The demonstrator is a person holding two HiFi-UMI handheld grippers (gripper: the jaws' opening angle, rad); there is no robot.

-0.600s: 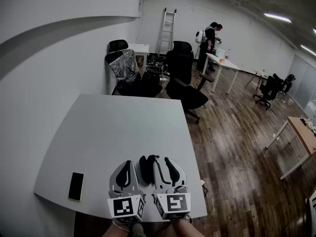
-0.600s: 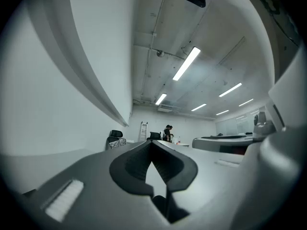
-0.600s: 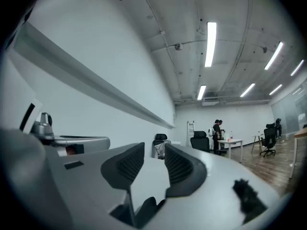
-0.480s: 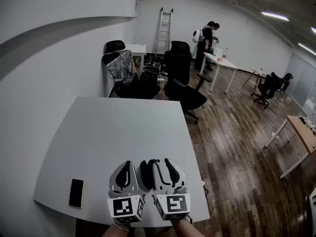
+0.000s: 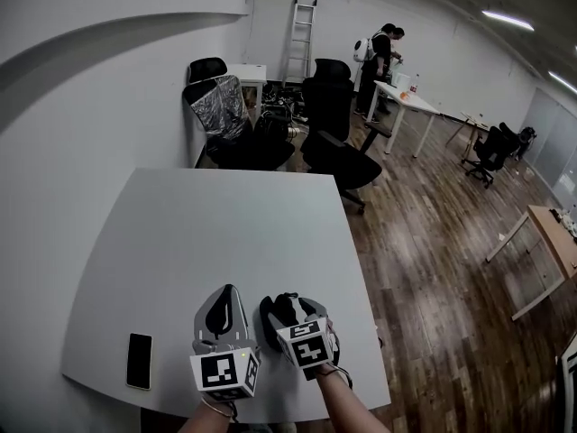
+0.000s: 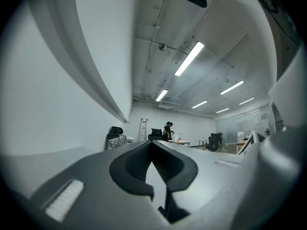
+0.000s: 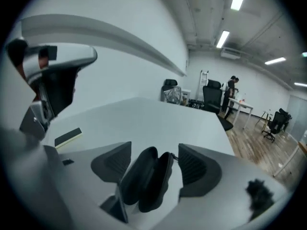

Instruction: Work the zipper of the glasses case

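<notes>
glasses case half open between spread jaws of right gripper

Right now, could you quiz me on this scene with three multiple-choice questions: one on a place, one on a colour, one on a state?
1. Where is the phone? A on the table; B on a chair; C on the floor.
2. The case is: A red; B black; C white.
3. The left gripper is: A wide open; B shut on the case; C shut, empty.
A: it lies near the table's left edge. B: both halves are black. C: its jaws meet with nothing between.
</notes>
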